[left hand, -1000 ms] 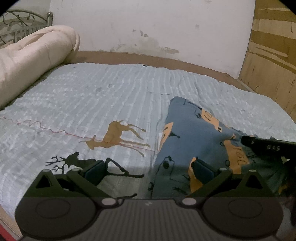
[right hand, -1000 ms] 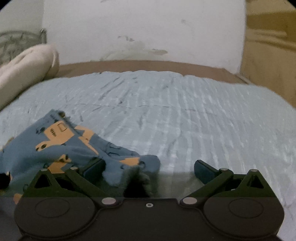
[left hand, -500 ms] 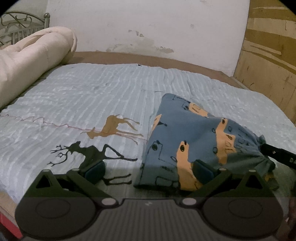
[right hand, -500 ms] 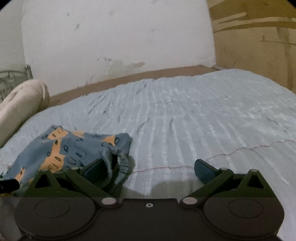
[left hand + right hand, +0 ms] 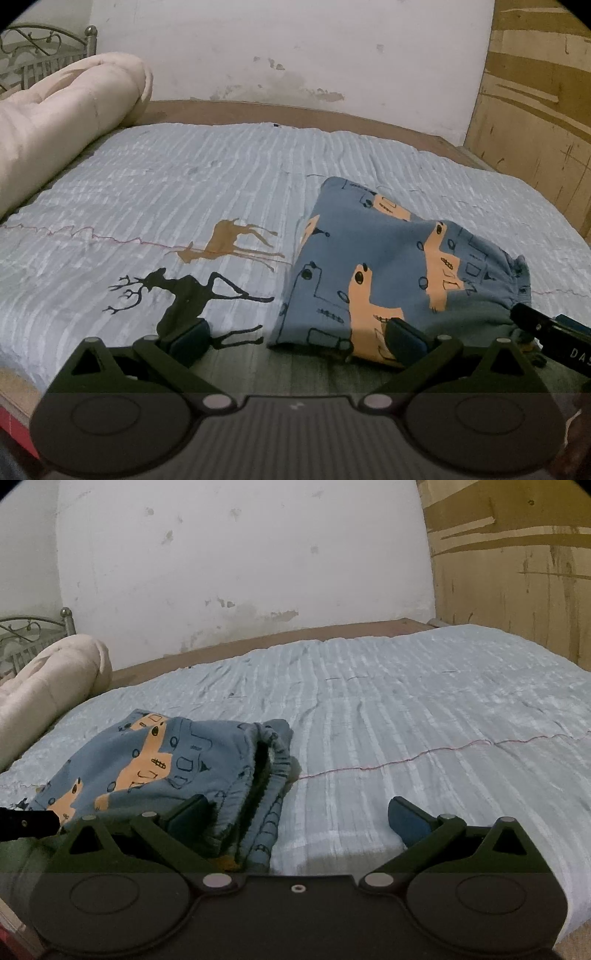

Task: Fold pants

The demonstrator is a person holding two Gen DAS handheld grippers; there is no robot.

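The blue pants with orange truck print (image 5: 388,266) lie folded into a compact bundle on the light blue bedspread (image 5: 221,192). In the right wrist view the pants (image 5: 159,760) sit at the lower left, with the elastic waistband opening facing right. My left gripper (image 5: 295,336) is open and empty, hovering near the front left corner of the bundle. My right gripper (image 5: 295,812) is open and empty, its left finger (image 5: 188,812) just in front of the waistband. The right gripper's finger (image 5: 546,328) shows at the right edge of the left wrist view.
A rolled cream quilt (image 5: 62,122) lies along the bed's left side by a metal headboard (image 5: 37,48). Deer prints (image 5: 184,295) mark the bedspread left of the pants. A white wall is behind the bed and a wooden panel (image 5: 535,110) stands on the right.
Both grippers have drawn back and up from the pants, open and empty. The folded bundle now lies still on the bed, and more of it is in view.
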